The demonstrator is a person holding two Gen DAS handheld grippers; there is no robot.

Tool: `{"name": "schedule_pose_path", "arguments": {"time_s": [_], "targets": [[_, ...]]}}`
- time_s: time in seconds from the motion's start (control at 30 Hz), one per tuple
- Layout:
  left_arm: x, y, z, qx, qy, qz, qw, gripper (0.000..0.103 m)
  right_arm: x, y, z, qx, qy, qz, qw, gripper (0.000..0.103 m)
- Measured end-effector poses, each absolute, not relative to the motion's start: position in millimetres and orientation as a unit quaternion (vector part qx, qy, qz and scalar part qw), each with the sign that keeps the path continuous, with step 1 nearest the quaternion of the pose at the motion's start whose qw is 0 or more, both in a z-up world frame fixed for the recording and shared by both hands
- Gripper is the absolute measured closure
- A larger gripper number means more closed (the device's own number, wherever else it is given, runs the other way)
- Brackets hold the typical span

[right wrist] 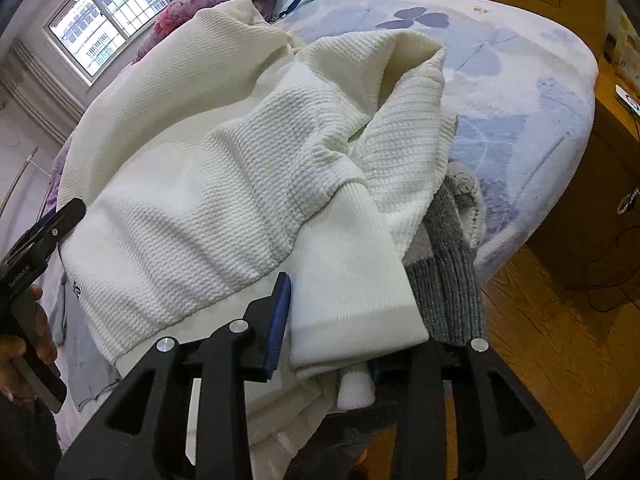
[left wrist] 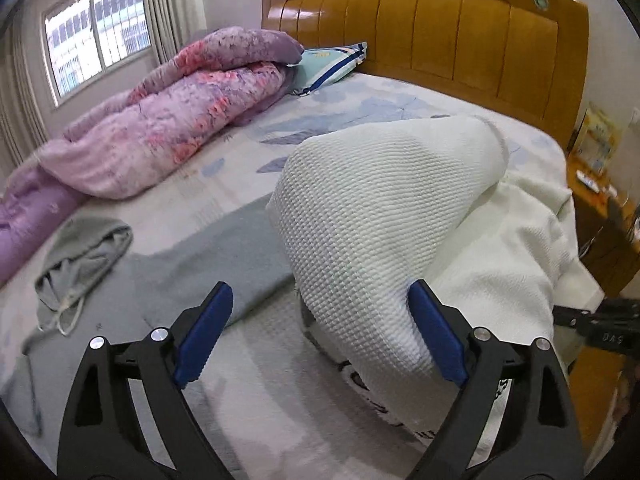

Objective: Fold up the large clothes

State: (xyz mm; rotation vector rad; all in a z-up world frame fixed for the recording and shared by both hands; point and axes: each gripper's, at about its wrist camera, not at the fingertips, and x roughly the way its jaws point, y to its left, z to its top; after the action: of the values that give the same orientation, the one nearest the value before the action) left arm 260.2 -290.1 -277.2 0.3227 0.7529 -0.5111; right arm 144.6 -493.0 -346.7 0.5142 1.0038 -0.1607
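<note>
A white waffle-knit sweater [left wrist: 380, 208] lies bunched on the bed, partly lifted in a hump. My left gripper [left wrist: 320, 332] is open, its blue pads either side of the sweater's lower fold, the right pad touching the cloth. In the right wrist view the same sweater [right wrist: 224, 184] fills the middle, and its ribbed cuff [right wrist: 352, 292] lies between the jaws of my right gripper [right wrist: 324, 344]. The right pad is hidden under the cloth, so the grip is unclear. The left gripper's body also shows in the right wrist view [right wrist: 44, 236], held by a hand.
A grey garment [left wrist: 224, 248] lies flat under the sweater, with a crumpled grey piece [left wrist: 84, 256] to its left. A grey knit item [right wrist: 448, 280] hangs at the bed's edge. A purple floral duvet [left wrist: 160, 128], a pillow [left wrist: 332, 64], the wooden headboard [left wrist: 440, 32] and a nightstand [left wrist: 600, 208] surround the bedsheet [right wrist: 520, 92].
</note>
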Motion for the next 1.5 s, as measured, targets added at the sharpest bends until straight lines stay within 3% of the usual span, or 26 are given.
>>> {"name": "schedule_pose_path", "arguments": {"time_s": [0.47,0.57,0.8,0.97,1.03,1.1,1.17,1.5], "targets": [[260.5,-292.8,-273.8,0.177,0.378,-0.221,0.882,0.014,145.2,-500.6,-338.4,0.249,0.485,-0.065,0.836,0.07],[256.6,-292.7,-268.2,0.188,0.375,-0.213,0.883,0.014,142.8,-501.3,-330.5,0.237,0.494,-0.056,0.835,0.065],[234.6,-290.1,-222.9,0.193,0.323,-0.23,0.898,0.014,118.3,-491.5,-286.9,0.169,0.483,-0.04,0.858,0.062],[230.2,-283.7,-217.6,0.175,0.333,-0.222,0.9,0.014,126.2,-482.0,-239.9,0.124,0.443,-0.006,0.888,0.063],[229.0,-280.2,-224.4,0.17,0.343,-0.213,0.899,0.014,144.4,-480.5,-234.0,0.11,0.431,0.005,0.896,0.07],[229.1,-273.6,-234.8,0.159,0.362,-0.205,0.895,0.014,169.8,-484.9,-232.1,0.119,0.428,0.012,0.896,0.087],[227.6,-264.8,-244.1,0.141,0.378,-0.199,0.893,0.014,190.9,-488.1,-230.1,0.131,0.417,0.023,0.899,0.091],[238.5,-188.7,-268.6,0.076,0.423,-0.125,0.895,0.014,339.4,-500.1,-291.2,0.212,0.478,0.052,0.85,0.097]]}}
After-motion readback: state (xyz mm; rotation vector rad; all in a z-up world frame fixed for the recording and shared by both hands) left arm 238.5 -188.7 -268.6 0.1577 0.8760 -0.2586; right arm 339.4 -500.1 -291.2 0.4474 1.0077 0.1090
